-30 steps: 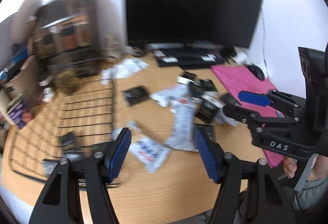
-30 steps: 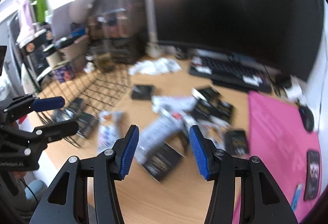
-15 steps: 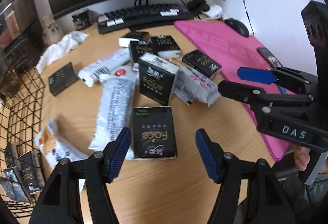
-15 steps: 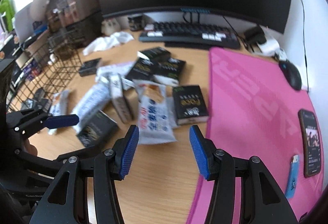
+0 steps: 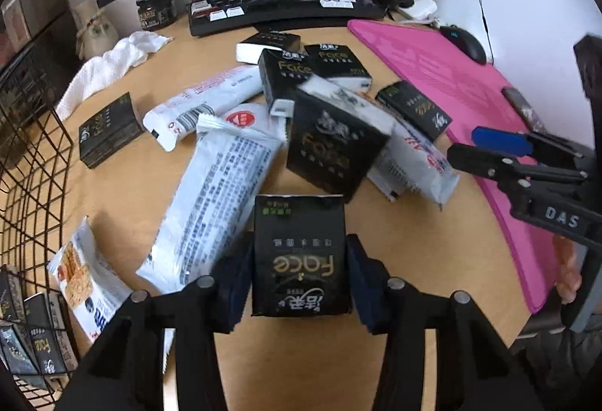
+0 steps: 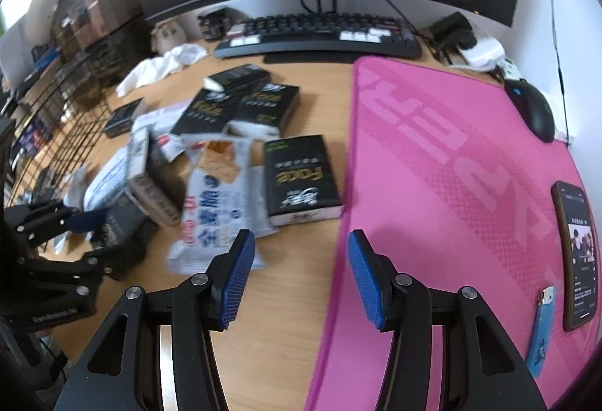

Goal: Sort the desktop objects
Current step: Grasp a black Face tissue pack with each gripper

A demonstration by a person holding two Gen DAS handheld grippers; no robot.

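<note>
A heap of black "Face" tissue packs and white snack wrappers lies on the wooden desk. One black tissue pack (image 5: pixel 300 253) sits nearest in the left wrist view, and my left gripper (image 5: pixel 300 272) has its jaws closing on it, blue pads against both its sides. My right gripper (image 6: pixel 299 279) hangs open over bare desk by the edge of the pink mat (image 6: pixel 451 166), nothing between its fingers. Just beyond it lie another black pack (image 6: pixel 301 178) and a white cracker bag (image 6: pixel 214 208). A long white wrapper (image 5: pixel 222 200) lies left of the held pack.
A black wire basket (image 5: pixel 34 185) holding several black packs stands at the left. Keyboard (image 5: pixel 278 3) and monitor are at the back, with a white cloth (image 5: pixel 109 65) near them. On the mat lie a mouse (image 6: pixel 534 110), phone (image 6: pixel 577 253) and blue lighter (image 6: pixel 541 324).
Both grippers swung from the basket side toward the heap and sank closer to the desk. The left jaws narrowed around the nearest black pack; the right jaws kept their width.
</note>
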